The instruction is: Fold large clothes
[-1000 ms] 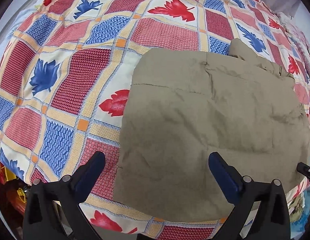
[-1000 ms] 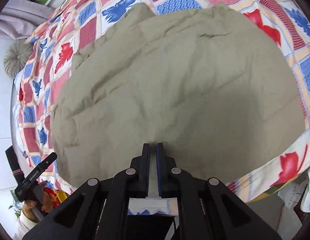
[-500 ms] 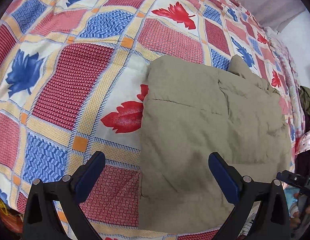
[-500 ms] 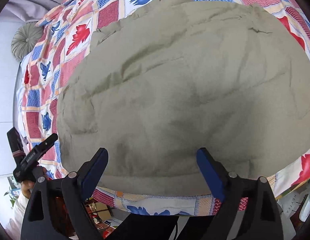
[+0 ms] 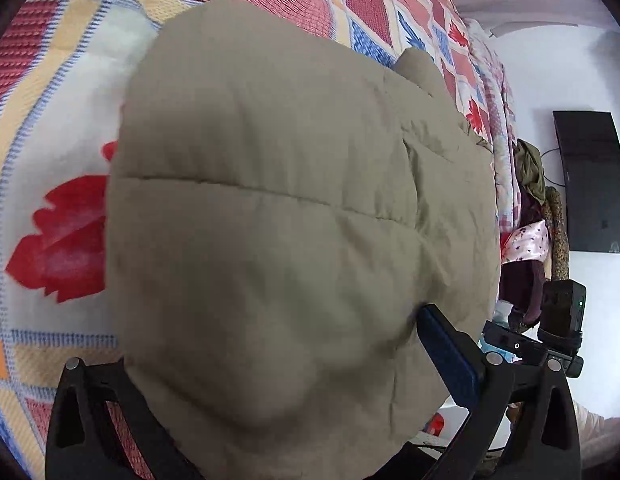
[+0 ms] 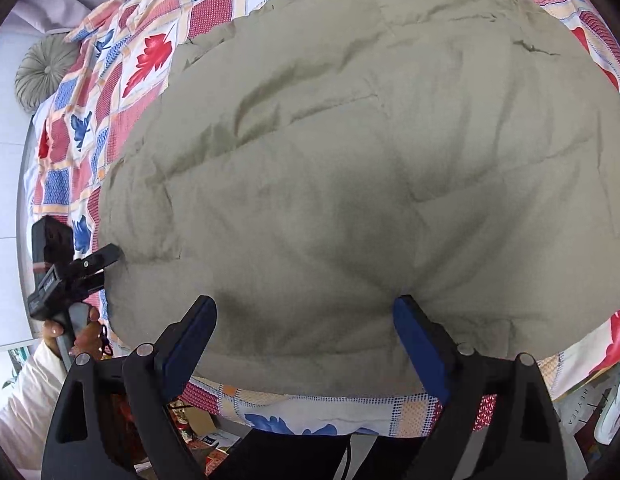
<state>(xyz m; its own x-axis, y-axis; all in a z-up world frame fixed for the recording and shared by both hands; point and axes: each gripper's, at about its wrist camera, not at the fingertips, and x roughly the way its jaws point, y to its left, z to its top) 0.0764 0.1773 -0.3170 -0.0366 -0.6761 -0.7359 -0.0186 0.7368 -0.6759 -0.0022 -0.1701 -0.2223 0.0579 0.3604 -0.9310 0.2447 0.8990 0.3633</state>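
Jacket: olive quilted jacket (image 6: pixel 350 160), folded, flat on the patchwork bedspread (image 6: pixel 121 56).
Left tool (image 5: pixel 269 344): spread wide, straddling jacket's near edge.
Right tool (image 6: pixel 305 320): released, fingers apart at jacket's hem.

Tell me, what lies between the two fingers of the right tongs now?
In the right wrist view, the near edge of the khaki padded garment fills the gap of the open right tongs, over the patterned bedspread.

Right hand-held gripper (image 6: pixel 305 344) opened, left hand-held gripper (image 5: pixel 269 360) closer — straddling jacket (image 5: pixel 293 216) edge
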